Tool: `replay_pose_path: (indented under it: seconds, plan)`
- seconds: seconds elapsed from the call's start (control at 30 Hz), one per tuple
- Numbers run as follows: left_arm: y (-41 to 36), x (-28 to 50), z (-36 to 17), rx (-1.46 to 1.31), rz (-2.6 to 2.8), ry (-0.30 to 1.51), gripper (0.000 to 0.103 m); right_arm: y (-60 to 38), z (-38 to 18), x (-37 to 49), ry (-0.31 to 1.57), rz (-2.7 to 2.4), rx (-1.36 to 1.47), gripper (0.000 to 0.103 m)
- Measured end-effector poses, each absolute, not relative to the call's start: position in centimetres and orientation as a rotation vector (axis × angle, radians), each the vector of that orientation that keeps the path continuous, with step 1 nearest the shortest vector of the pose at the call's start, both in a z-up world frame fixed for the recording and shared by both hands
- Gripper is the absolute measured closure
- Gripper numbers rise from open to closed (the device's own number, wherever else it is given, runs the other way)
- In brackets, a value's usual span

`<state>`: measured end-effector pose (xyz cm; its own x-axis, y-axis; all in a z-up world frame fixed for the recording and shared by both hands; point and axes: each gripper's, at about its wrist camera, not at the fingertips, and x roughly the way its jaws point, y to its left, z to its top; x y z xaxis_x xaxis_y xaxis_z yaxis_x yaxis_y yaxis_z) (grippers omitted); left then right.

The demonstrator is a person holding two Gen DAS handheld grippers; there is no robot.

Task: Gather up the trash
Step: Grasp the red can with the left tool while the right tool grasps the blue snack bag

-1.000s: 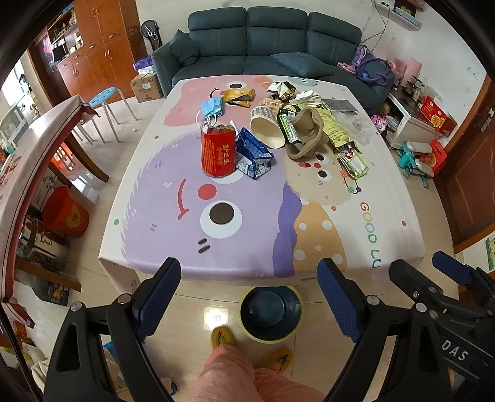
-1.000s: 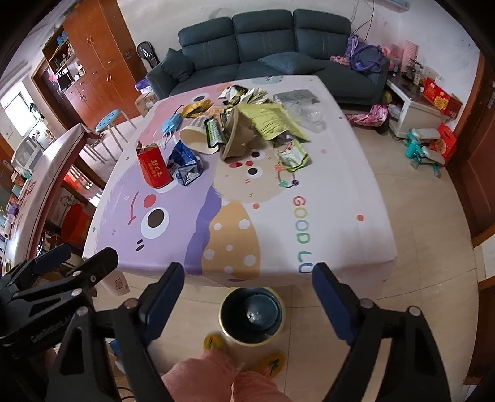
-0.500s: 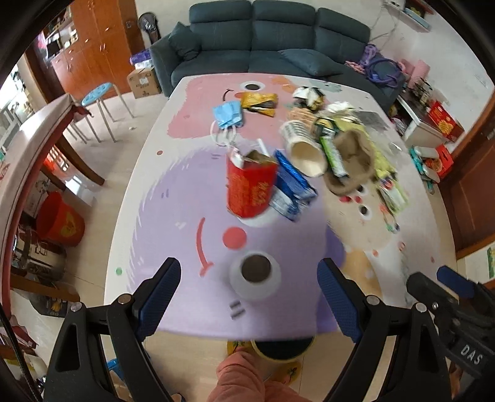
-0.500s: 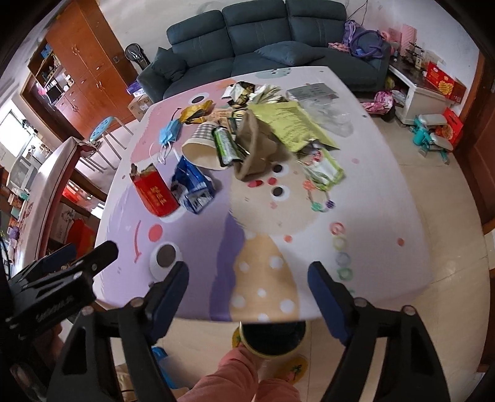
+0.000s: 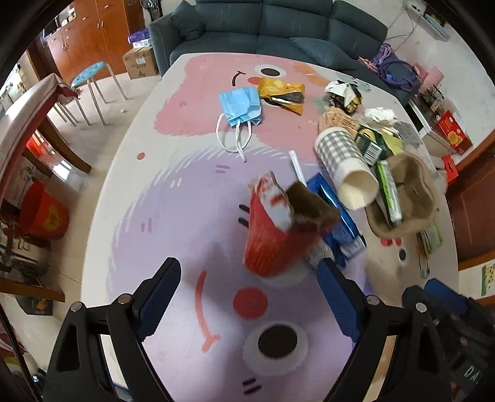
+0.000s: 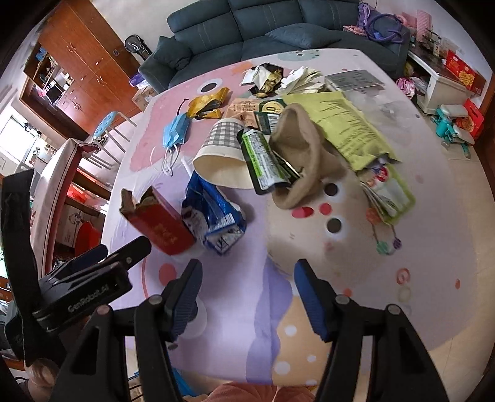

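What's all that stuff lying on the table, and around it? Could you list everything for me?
Table: one, cartoon-print cover, centre.
Red carton: one, torn open, upright, nearest the left gripper.
Blue wrapper: one, crumpled, beside the carton.
Checked paper cup: one, on its side.
Face mask: one, blue, far left of the pile.
Yellow wrapper: one, beyond the mask.
Tan pouch: one, mid-pile.
Green bag: one, right of the pouch.
Sofa: one, dark blue, behind the table.
Stool: one, blue seat, left.
Left gripper: open, empty.
Right gripper: closing, nothing between.
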<state>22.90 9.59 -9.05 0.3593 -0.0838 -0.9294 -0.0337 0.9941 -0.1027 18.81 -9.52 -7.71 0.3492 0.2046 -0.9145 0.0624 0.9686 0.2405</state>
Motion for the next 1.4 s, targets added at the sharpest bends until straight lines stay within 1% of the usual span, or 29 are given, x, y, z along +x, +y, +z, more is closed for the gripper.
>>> replay_pose_path:
  seconds: [0.17, 0.37, 0.53, 0.57, 0.6, 0.63, 0.67, 0.77, 0.93, 1.03, 1.4]
  plan:
    - [8.6, 24.6, -10.7, -0.089, -0.046, 1.207, 0.014, -9.3, -8.6, 20.2, 1.221, 0.097, 0.258, 0.041]
    - [6.9, 25.6, -11.4, -0.015, -0.063, 1.181, 0.014, -9.6, -9.5, 20.9, 1.238, 0.1, 0.26, 0.041]
    - [7.5, 26.6, -11.7, -0.062, -0.068, 1.178, 0.015, -9.7, -10.2, 21.2, 1.248, 0.103, 0.268, 0.041]
    - [7.8, 26.7, -11.8, -0.081, -0.072, 1.178, 0.017, -9.6, -10.3, 21.3, 1.251, 0.105, 0.273, 0.041]
    - [8.1, 26.8, -11.9, -0.096, -0.08, 1.177, 0.03, -9.5, -10.4, 21.5, 1.252, 0.109, 0.276, 0.041]
    - [8.4, 27.0, -12.2, -0.113, -0.094, 1.186, 0.046, -9.3, -10.6, 22.0, 1.253, 0.115, 0.275, 0.041]
    - [8.6, 27.2, -12.4, -0.123, -0.102, 1.2, 0.052, -9.1, -10.7, 22.1, 1.253, 0.121, 0.273, 0.041]
    - [9.2, 27.5, -12.6, -0.151, -0.124, 1.196, 0.055, -8.3, -11.0, 22.6, 1.259, 0.144, 0.259, 0.041]
    - [10.0, 27.8, -12.3, -0.153, -0.135, 1.194, 0.069, -6.6, -11.2, 23.6, 1.256, 0.174, 0.213, 0.041]
    - [10.8, 27.6, -11.9, -0.127, -0.111, 1.196, 0.072, -5.5, -11.5, 24.3, 1.254, 0.189, 0.158, 0.041]
    - [14.8, 26.5, -11.8, -0.206, -0.148, 1.263, 0.073, -3.8, -14.8, 27.7, 1.309, 0.179, 0.066, 0.041]
